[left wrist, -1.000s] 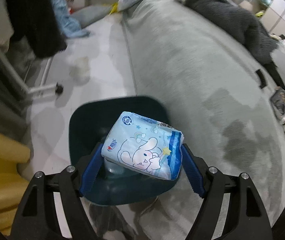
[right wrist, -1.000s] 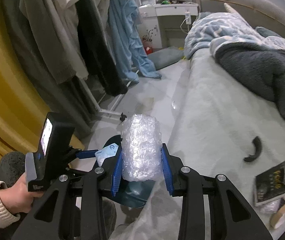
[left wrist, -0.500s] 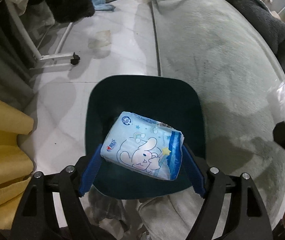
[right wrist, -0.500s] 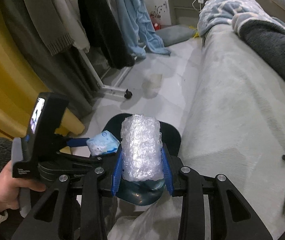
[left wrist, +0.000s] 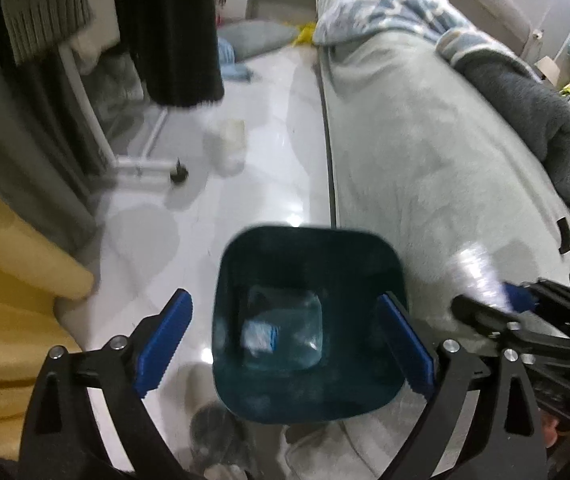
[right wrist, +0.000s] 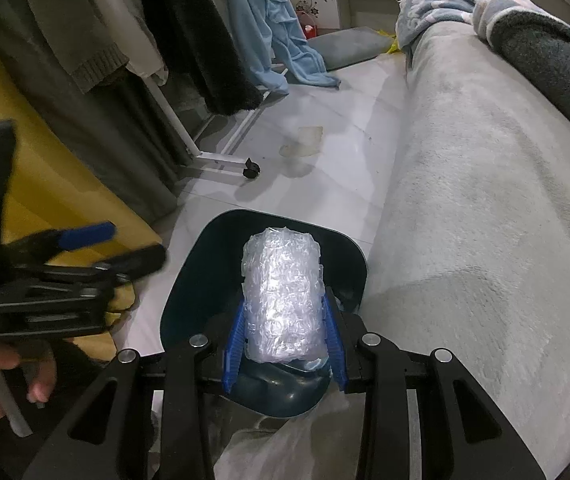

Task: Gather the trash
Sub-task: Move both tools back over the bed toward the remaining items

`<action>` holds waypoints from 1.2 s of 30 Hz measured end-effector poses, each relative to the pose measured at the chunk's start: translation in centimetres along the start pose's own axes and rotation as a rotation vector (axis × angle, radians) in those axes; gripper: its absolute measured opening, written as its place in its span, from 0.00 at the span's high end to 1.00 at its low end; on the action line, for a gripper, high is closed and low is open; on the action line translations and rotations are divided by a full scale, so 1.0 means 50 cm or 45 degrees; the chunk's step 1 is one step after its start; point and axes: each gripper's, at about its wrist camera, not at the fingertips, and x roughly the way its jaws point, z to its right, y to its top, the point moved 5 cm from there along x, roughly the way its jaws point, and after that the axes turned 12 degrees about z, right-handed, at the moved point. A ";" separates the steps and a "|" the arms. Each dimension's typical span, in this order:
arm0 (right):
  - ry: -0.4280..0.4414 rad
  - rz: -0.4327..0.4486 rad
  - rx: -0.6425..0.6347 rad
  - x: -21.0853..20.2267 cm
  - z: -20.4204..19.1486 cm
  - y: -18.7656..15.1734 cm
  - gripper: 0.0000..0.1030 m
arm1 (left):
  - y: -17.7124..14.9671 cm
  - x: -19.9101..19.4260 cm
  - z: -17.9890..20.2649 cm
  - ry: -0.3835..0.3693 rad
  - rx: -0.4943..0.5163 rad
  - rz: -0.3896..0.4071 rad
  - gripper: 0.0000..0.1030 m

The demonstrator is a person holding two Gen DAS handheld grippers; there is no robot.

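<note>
Bubble-wrap roll is being clamped upright between the blue pads of the right gripper, which is hanging directly over the dark teal bin, presumably so that a release drops it straight inside. Left gripper is hovering above the same bin with its jaws opening wide and nothing between them. A pale blue packet is lying on the bin floor (blurred, detail unclear). The bin is standing on the floor just beside the grey bed, within reach of both hands.
</note>
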 end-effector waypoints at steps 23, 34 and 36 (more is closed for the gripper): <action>-0.022 -0.041 -0.035 0.060 -0.020 -0.022 0.34 | 0.096 -0.193 0.086 -0.073 0.192 0.495 0.04; -0.048 0.115 -0.025 -0.032 -0.017 0.025 0.10 | 0.122 -0.289 0.149 -0.196 0.214 0.683 0.03; -0.061 0.152 -0.039 -0.059 -0.015 0.031 0.09 | 0.124 -0.300 0.163 -0.221 0.227 0.695 0.03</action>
